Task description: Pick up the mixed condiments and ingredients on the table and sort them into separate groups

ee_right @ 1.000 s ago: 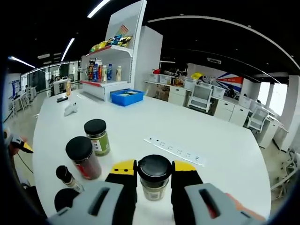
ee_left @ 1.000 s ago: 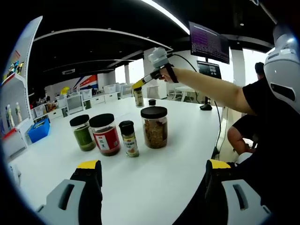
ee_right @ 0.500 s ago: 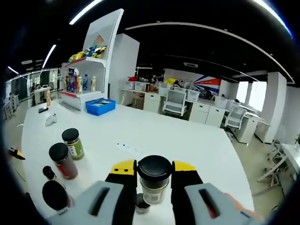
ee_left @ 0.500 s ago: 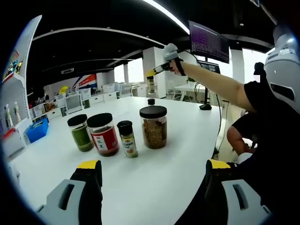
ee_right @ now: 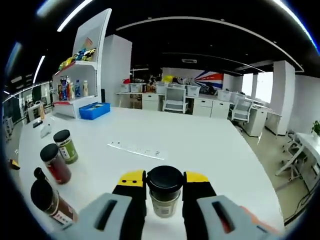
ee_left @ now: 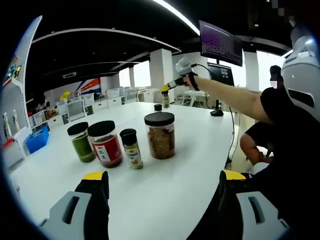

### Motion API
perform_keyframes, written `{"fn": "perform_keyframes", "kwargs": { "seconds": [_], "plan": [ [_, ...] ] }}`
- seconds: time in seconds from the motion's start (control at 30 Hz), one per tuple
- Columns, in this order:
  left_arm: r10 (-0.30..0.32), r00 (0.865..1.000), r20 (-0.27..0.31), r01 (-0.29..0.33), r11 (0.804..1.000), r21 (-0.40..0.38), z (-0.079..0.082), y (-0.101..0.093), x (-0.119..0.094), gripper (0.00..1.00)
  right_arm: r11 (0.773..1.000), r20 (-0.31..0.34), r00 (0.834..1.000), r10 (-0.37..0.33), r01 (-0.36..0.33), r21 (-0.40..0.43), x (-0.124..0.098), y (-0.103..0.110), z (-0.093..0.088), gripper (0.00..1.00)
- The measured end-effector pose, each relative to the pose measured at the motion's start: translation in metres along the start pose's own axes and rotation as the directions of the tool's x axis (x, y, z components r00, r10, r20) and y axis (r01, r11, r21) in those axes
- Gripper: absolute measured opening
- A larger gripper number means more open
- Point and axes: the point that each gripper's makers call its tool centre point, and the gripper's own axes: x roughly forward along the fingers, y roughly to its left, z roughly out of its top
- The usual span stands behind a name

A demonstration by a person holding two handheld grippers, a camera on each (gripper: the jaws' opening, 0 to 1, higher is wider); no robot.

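No readable label: gripper-held jar (ee_right: 164, 197)

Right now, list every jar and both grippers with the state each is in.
left gripper: open, holding nothing
right gripper: shut on small black-lidded jar
small black-lidded jar: lidded, upright, held above the table
green jar: lidded, standing on the table
red jar: lidded, standing
small spice bottle: capped, standing
large brown jar: lidded, standing
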Motion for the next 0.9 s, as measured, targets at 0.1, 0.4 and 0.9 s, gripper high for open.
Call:
{"fn": "perform_keyframes", "kwargs": {
  "seconds": [0.1, 0.4, 0.9],
  "plan": [
    [0.001, 1.0, 0.0, -0.001, 1.0, -0.001, 0.0, 0.0, 0.0, 0.9, 1.0, -0.004, 1.0, 0.006, -0.006, 0.017, 0.003, 0.001, -0.011, 0.25],
    [-0.007, 1.0, -0.01, 0.007, 1.0, -0.001, -0.003, -0.003, 0.002, 0.9, 0.999, -0.023, 0.999, 0.025, -0.025, 0.023, 0.009, 0.009, -0.043, 0.25],
    [-0.012, 1.0, -0.009, 0.012, 1.0, 0.007, -0.001, -0.005, 0.002, 0.89, 0.998, -0.023, 0.998, 0.053, -0.052, 0.039, 0.012, 0.014, -0.063, 0.25]
  ]
}}
